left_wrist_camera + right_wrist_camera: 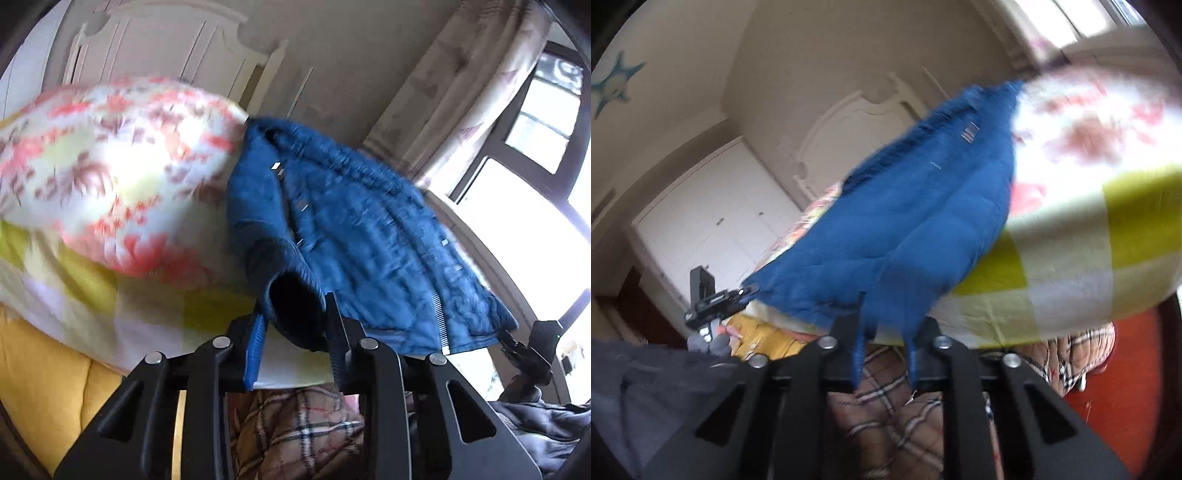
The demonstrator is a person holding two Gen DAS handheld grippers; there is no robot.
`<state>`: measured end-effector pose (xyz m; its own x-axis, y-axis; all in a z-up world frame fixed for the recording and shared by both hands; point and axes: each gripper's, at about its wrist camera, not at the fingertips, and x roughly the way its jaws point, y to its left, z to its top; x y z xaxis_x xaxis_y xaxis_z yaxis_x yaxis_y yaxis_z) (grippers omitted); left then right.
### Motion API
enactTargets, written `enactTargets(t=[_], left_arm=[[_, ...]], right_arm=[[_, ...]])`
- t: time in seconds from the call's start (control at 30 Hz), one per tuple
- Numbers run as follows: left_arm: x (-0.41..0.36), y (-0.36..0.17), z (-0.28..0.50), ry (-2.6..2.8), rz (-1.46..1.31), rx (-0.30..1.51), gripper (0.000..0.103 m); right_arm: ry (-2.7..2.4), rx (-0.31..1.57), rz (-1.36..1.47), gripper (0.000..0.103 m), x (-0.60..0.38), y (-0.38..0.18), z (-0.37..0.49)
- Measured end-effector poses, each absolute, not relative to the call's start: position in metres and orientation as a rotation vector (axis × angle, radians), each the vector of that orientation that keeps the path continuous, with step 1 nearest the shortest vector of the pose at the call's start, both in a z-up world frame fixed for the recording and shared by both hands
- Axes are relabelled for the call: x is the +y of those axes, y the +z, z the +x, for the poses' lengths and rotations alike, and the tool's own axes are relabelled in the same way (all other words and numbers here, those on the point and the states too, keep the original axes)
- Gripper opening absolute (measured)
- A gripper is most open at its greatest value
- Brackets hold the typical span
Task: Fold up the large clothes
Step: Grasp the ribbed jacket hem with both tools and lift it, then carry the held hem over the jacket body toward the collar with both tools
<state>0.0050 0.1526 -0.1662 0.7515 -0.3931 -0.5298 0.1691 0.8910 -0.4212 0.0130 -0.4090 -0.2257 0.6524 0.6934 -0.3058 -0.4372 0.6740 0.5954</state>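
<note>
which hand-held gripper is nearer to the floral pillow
Left. The left hand-held gripper is at the blue jacket's cuff, just below the floral pillow. The right hand-held gripper is at the jacket's hem, with the jacket's length between it and the pillow.

A floral pillow point(110, 166) is seen on a yellow-checked sheet point(1071, 258), with a plaid blanket point(295, 432) below, a curtained window point(517, 129) and white wardrobe doors point(713, 221) behind.

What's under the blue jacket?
The blue quilted jacket lies on a yellow-green checked bedsheet, its collar end against a floral pillow. Both grippers clamp its near edge. Whatever lies beneath its middle is covered.
</note>
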Motion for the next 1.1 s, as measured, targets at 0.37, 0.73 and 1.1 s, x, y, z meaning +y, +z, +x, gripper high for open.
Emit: enactTargets(t=[0.37, 0.73, 1.1], left_arm=[[0.143, -0.177, 0.047, -0.294, -0.361, 0.696, 0.035], [0.15, -0.178, 0.05, -0.257, -0.375, 0.674, 0.087], [0.142, -0.171, 0.059, -0.25, -0.345, 0.661, 0.086]], right_arm=[[0.555, 0.489, 0.462, 0.063, -0.407, -0.198, 0.023], [0.457, 0.527, 0.683, 0.074, -0.451, -0.269, 0.035], [0.612, 0.413, 0.574, 0.04, -0.432, -0.214, 0.025]])
